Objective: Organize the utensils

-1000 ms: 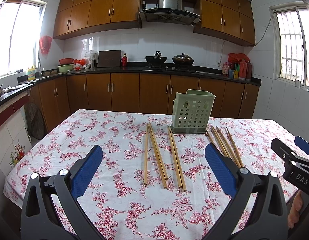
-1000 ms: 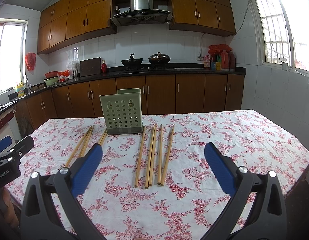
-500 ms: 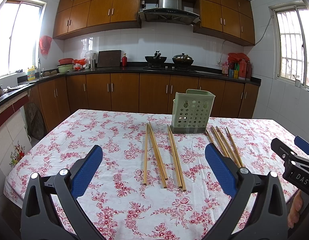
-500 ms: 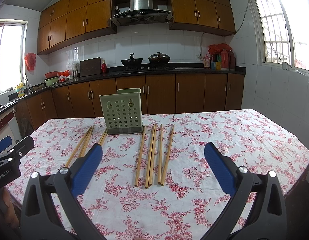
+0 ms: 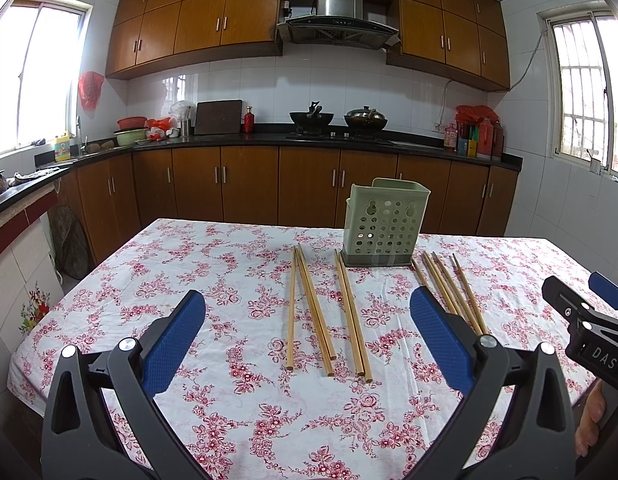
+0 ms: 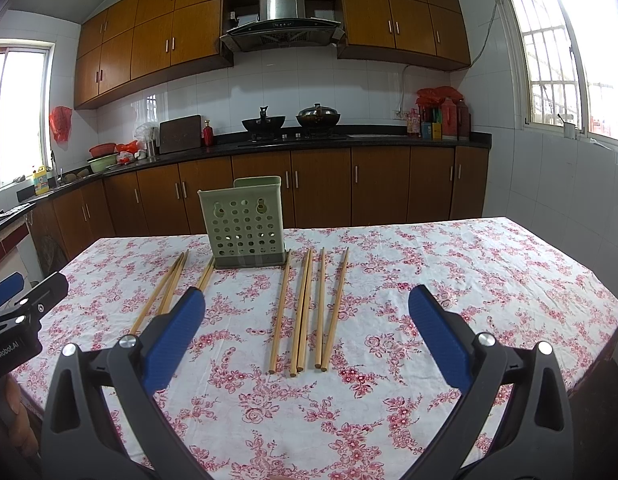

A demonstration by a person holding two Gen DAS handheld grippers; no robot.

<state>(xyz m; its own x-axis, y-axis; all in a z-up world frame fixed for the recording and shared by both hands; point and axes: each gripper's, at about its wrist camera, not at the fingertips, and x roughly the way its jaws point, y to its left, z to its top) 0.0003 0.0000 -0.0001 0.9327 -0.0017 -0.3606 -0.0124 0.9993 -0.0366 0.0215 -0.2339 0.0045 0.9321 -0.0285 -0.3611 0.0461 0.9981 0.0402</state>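
Observation:
A green perforated utensil holder (image 5: 385, 222) stands upright on the floral tablecloth; it also shows in the right wrist view (image 6: 245, 222). Several wooden chopsticks (image 5: 317, 312) lie flat to its left, and several more chopsticks (image 5: 449, 288) lie to its right. In the right wrist view the right group of chopsticks (image 6: 305, 312) lies ahead and the left group (image 6: 169, 288) is partly behind my finger. My left gripper (image 5: 309, 324) is open and empty, above the table's near edge. My right gripper (image 6: 305, 320) is open and empty too.
The table (image 5: 189, 280) has a red floral cloth, with its edges at left and right. The right gripper's body (image 5: 589, 328) shows at the left view's right edge. Kitchen cabinets and a counter (image 5: 269, 140) stand behind the table.

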